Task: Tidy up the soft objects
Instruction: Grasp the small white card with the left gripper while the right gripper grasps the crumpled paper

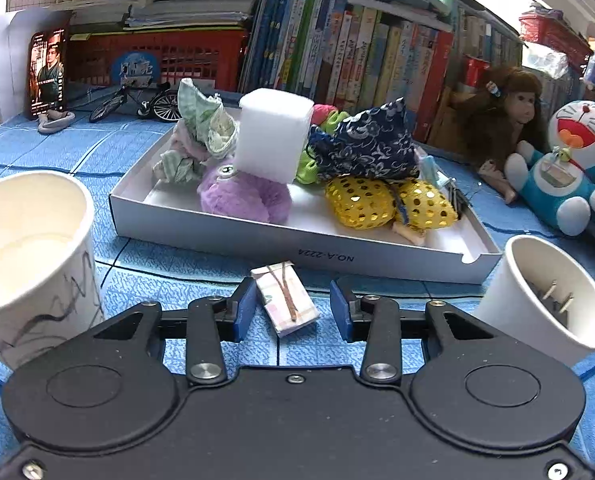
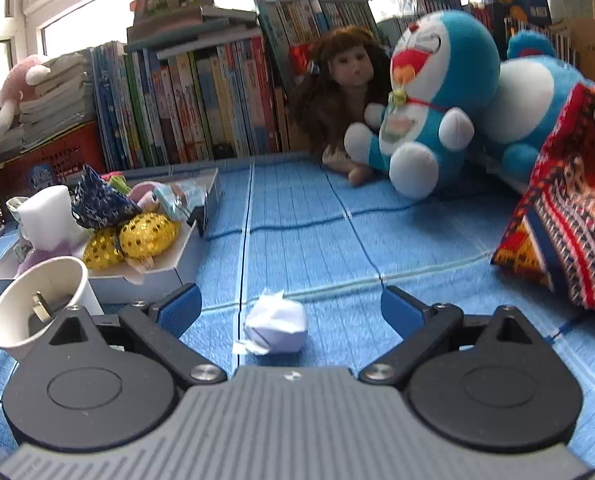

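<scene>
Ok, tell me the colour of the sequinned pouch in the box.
Yellow-gold sequins; clearest in the left wrist view.

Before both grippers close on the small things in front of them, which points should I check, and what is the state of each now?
1. Left gripper open around the small folded packet: ok, packet lies between the fingers, gaps on both sides.
2. Right gripper open around the crumpled paper ball: ok, ball sits centred, untouched.
3. Packet aligned with the fingers: not ok, it lies skewed.
4. Room in the white tray: ok, a bare strip shows near its front wall.
5. Paper cups clear of the left fingers: ok, large cup and tilted cup stand to the sides.
6. Fingertips touching the blue mat: cannot tell.
</scene>
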